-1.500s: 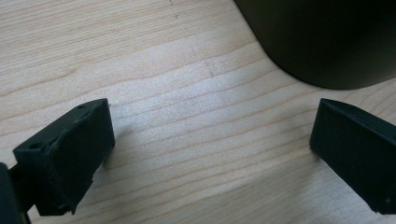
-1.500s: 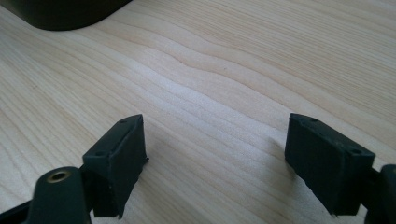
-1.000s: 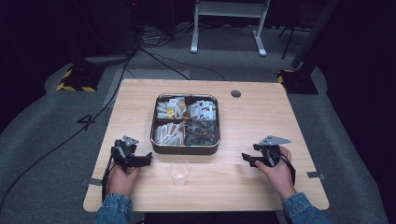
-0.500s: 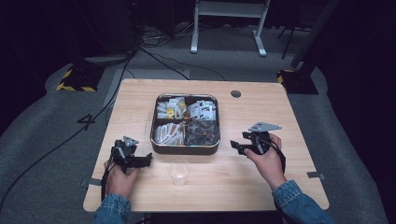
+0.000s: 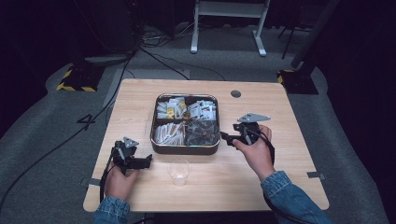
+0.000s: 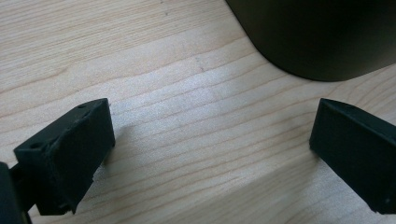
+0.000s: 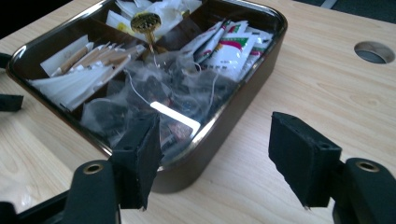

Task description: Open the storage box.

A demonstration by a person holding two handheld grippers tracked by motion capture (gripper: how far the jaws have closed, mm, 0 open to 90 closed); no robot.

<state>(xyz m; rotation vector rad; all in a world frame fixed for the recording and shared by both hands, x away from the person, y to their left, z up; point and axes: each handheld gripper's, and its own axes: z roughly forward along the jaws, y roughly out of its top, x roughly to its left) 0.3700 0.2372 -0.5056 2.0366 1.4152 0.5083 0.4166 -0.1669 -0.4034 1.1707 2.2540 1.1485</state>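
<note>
**Divided tin of sachets at mid-table, both grippers open beside it**

A dark metal tin (image 5: 185,122) with rounded corners is set at the middle of the wooden table (image 5: 289,186), split into four compartments. White paper sachets and a gold-coloured round piece (image 7: 146,21) are seen in the far-left compartment, printed red-and-white packets (image 7: 231,44) in the far-right one, long paper sticks (image 7: 88,63) in the near-left one, and mesh tea bags (image 7: 154,95) with strings in the near-right one. A clear plastic cup (image 5: 179,171), empty and upright, stands just in front of the tin, apart from it.

The right gripper (image 5: 223,136) is held just beside the tin's right wall, its jaws spread wide with nothing between them. The left gripper (image 5: 148,161) is rested on the table near the tin's near-left corner, jaws likewise parted and empty over bare wood. A round hole (image 5: 236,94) is cut in the tabletop beyond the tin. Cables (image 5: 154,56) are trailed across the grey floor behind the table.
</note>
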